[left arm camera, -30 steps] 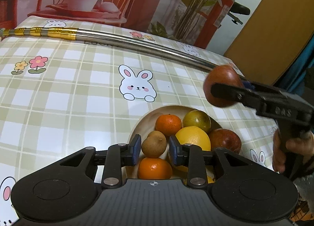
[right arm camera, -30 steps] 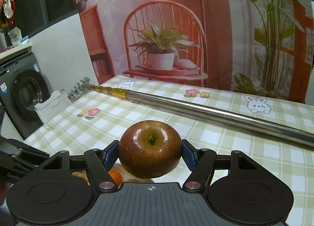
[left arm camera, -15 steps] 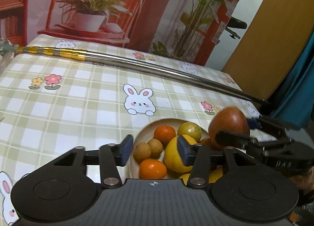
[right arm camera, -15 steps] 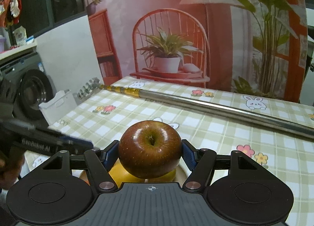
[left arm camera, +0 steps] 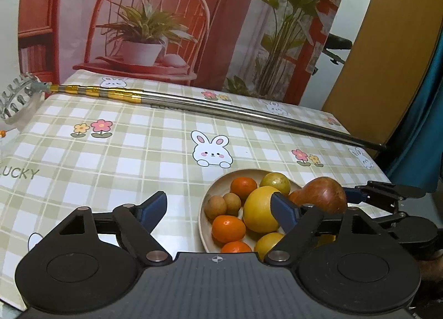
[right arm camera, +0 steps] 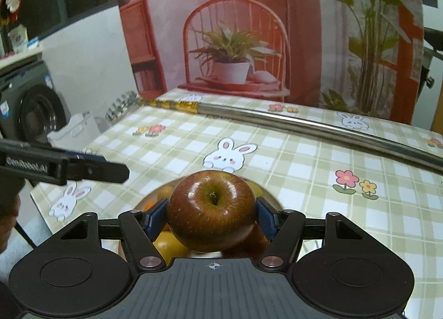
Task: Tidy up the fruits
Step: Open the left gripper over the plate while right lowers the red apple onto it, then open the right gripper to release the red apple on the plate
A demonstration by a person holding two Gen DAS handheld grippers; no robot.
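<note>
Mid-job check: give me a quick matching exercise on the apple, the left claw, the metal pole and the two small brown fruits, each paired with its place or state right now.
Things:
1. apple
2. left claw
3. metal pole
4. two small brown fruits

Places or states:
A. lying across the far side of the table
B. open, holding nothing
C. in the plate, at its left edge
D. clamped in the right claw above the plate

Pairs: 1-D, 2-B, 3-A, 4-C
</note>
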